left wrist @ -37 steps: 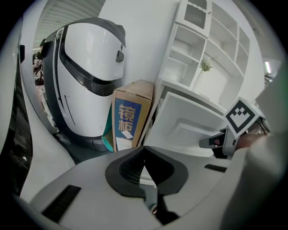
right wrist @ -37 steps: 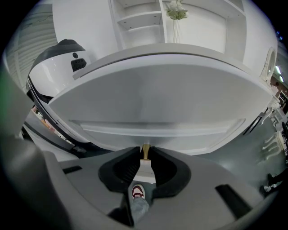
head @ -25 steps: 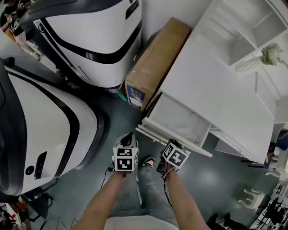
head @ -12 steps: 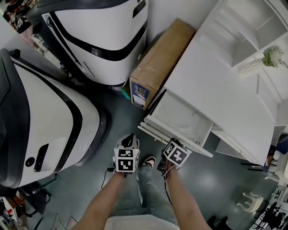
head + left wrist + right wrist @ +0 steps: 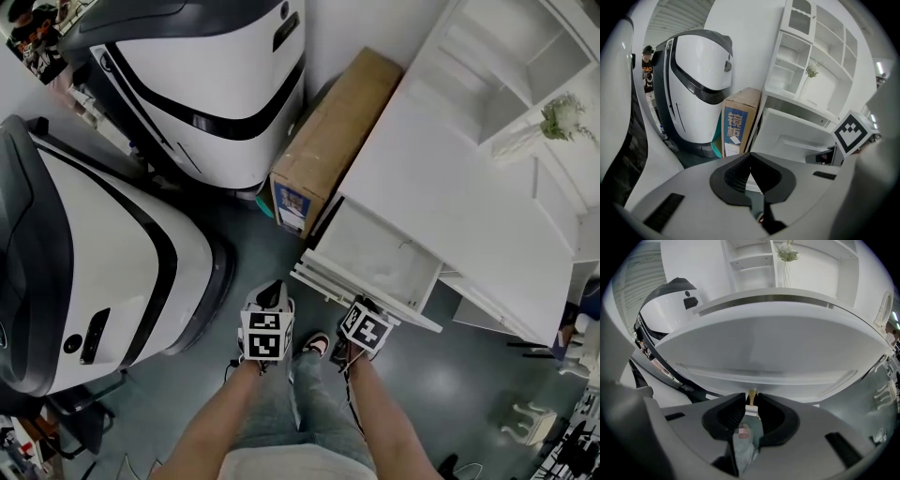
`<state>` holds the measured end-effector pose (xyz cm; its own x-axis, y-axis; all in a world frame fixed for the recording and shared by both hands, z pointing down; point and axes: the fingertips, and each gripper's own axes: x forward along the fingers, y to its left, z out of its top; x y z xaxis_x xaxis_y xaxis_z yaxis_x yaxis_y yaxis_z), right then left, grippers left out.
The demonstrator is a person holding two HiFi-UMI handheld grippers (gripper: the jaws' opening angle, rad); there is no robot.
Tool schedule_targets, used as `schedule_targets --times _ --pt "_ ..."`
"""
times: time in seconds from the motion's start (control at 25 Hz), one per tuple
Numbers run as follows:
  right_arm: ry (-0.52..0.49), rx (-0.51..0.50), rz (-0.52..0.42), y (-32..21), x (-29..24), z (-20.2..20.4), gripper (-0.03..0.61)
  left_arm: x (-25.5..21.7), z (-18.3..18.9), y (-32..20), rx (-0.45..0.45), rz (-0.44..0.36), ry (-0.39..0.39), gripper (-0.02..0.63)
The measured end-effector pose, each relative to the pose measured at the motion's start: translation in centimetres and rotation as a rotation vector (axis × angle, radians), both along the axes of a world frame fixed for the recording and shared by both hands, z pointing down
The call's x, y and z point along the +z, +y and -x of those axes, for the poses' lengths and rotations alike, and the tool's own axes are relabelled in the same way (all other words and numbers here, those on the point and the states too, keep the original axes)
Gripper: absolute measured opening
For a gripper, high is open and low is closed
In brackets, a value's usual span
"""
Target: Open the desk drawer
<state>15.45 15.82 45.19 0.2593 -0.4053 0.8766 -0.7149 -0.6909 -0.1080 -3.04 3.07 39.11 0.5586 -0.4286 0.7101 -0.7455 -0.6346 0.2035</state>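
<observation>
Drawer stands pulled out of the white desk, centre-right of the head view. Your right gripper straddles its knob (jaws have just been opening, grip loose); your left gripper is clenched, empty.

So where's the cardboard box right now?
In the head view, upper middle: the cardboard box sits between the white desk on its right and the white machine on its left.

The head view looks steeply down on the desk and its open drawer from high above, while the left gripper view faces the same drawer from low aside and the right gripper view from very near.
</observation>
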Motion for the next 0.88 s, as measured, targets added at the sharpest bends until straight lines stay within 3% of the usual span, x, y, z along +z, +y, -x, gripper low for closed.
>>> schedule_targets --times 0.24,0.48,0.64,0.88 --pt "-0.026 -0.009 -0.07 0.6 -3.5 0.7 0.083 -3.4 -1.9 -0.3 0.056 -0.029 0.018 0.017" --pt "0.02 -0.125 -0.262 0.0 -12.3 0.3 0.095 -10.3 -5.7 -0.4 0.122 -0.088 0.102 0.017" --pt "0.183 -0.12 -0.44 -0.4 -21.8 -4.8 0.088 -17.9 -9.6 -2.0 0.166 -0.201 0.207 0.017" --pt "0.503 -0.029 -0.699 1.6 -38.2 -13.5 0.032 -31.3 -14.9 -4.1 0.23 -0.406 0.364 0.017"
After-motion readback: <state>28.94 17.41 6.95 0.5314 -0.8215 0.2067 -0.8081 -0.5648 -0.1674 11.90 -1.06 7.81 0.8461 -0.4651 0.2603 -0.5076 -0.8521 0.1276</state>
